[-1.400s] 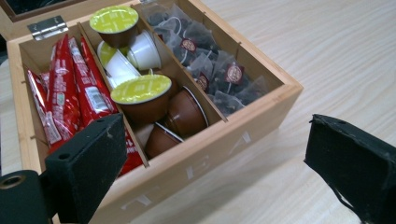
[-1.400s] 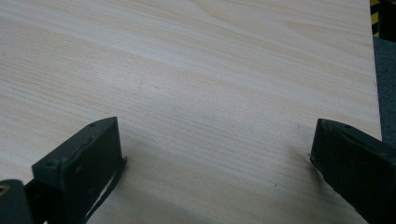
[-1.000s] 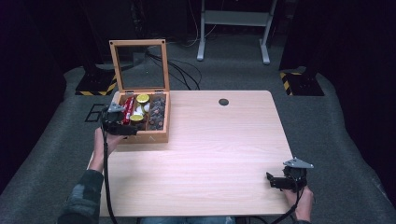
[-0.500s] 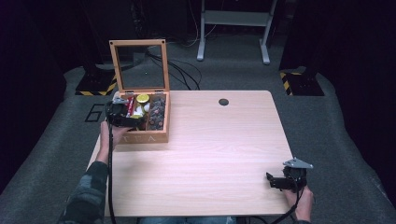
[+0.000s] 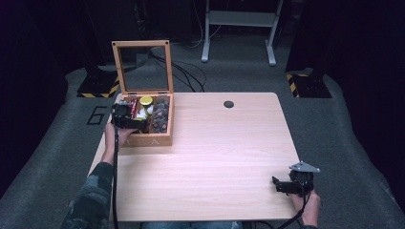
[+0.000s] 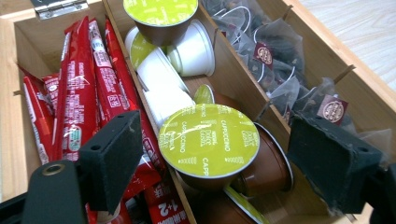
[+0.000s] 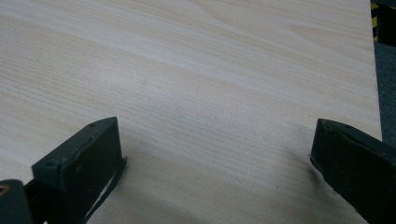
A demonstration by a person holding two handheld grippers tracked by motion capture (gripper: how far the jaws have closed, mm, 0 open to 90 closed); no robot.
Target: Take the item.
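An open wooden box (image 5: 145, 141) stands at the table's left rear, its glass lid (image 5: 142, 67) upright. My left gripper (image 5: 135, 120) hovers over the box's front. In the left gripper view, my left gripper (image 6: 219, 142) is open. Its jaws stand on either side of a brown capsule with a green "cappuccino" lid (image 6: 208, 140), without touching it. More capsules (image 6: 161, 14) lie in the middle compartment, red sachets (image 6: 84, 84) fill the left one and tea bags (image 6: 275, 56) the right one. My right gripper (image 5: 278, 185) rests low at the table's front right, open (image 7: 215, 140) over bare wood.
The pale wooden table (image 5: 224, 152) has a round cable hole (image 5: 229, 104) at the back. Its right edge (image 7: 376, 70) lies close to my right gripper. Dark carpet, cables and a grey stand (image 5: 239, 28) lie beyond the table.
My left gripper has moved a little rightward and in over the box's compartments. The right gripper has stayed in place.
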